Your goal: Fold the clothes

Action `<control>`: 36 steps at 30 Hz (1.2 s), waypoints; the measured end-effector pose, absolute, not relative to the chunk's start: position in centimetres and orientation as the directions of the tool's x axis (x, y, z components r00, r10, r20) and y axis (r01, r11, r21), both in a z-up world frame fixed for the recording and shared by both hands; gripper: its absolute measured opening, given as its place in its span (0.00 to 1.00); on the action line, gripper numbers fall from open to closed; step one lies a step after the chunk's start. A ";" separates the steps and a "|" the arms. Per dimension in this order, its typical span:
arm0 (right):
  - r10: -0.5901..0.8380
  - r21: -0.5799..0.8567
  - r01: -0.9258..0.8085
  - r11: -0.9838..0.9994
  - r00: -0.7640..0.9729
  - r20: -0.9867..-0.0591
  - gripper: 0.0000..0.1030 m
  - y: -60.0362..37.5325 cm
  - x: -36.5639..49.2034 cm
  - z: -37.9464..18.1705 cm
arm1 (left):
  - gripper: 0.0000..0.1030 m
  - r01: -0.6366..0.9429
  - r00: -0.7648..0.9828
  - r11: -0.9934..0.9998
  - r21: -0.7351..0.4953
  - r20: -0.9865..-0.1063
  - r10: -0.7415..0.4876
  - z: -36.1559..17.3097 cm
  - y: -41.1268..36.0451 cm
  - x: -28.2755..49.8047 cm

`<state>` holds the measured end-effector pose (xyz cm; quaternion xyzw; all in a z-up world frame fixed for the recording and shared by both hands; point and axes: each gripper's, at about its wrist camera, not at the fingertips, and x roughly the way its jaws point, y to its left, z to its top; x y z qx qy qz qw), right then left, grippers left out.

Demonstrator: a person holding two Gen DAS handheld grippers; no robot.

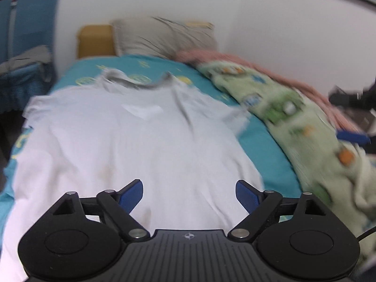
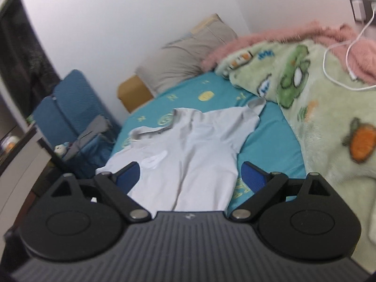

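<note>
Left wrist view blurs the white shirt I face, collar smeared; my left gripper and right gripper gape empty

Left wrist looks close over shirt; right, seemingly farther; both share it.
</note>
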<state>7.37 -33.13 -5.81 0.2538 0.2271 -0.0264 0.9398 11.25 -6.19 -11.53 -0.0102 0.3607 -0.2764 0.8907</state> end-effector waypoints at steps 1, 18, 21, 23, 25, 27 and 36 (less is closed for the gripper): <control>0.063 0.458 0.156 0.875 0.902 -0.428 0.91 -32.8 6.3 -5.7 | 0.77 0.502 0.550 0.829 -0.246 -0.649 -0.525 -11.8 -6.5 10.7; 0.106 0.595 0.182 0.783 0.903 -0.416 0.91 -36.0 4.7 -7.9 | 0.40 0.605 0.219 0.723 -0.334 -0.803 -0.554 -18.2 -11.0 5.9; 0.116 0.605 0.178 0.776 0.903 -0.415 0.91 -36.1 4.7 -8.1 | 0.12 0.595 0.206 0.727 -0.343 -0.809 -0.551 -18.2 -11.3 6.0; 0.118 0.609 0.176 0.773 0.904 -0.410 0.91 -36.2 4.7 -8.1 | 0.05 0.634 0.223 0.710 -0.306 -0.807 -0.546 -17.6 -11.7 5.6; 0.121 0.618 0.173 0.767 0.907 -0.404 0.91 -36.3 4.6 -8.1 | 0.03 0.667 0.231 0.686 -0.290 -0.795 -0.560 -16.6 -12.1 4.8; 0.121 0.627 0.170 0.760 0.912 -0.393 0.91 -36.4 4.5 -8.0 | 0.03 0.698 0.227 0.655 -0.290 -0.778 -0.586 -15.5 -12.7 4.1; 0.081 0.695 0.206 0.689 0.931 -0.356 0.91 -38.7 4.5 -8.8 | 0.02 0.734 0.111 0.567 -0.374 -0.757 -0.643 -16.0 -17.6 2.0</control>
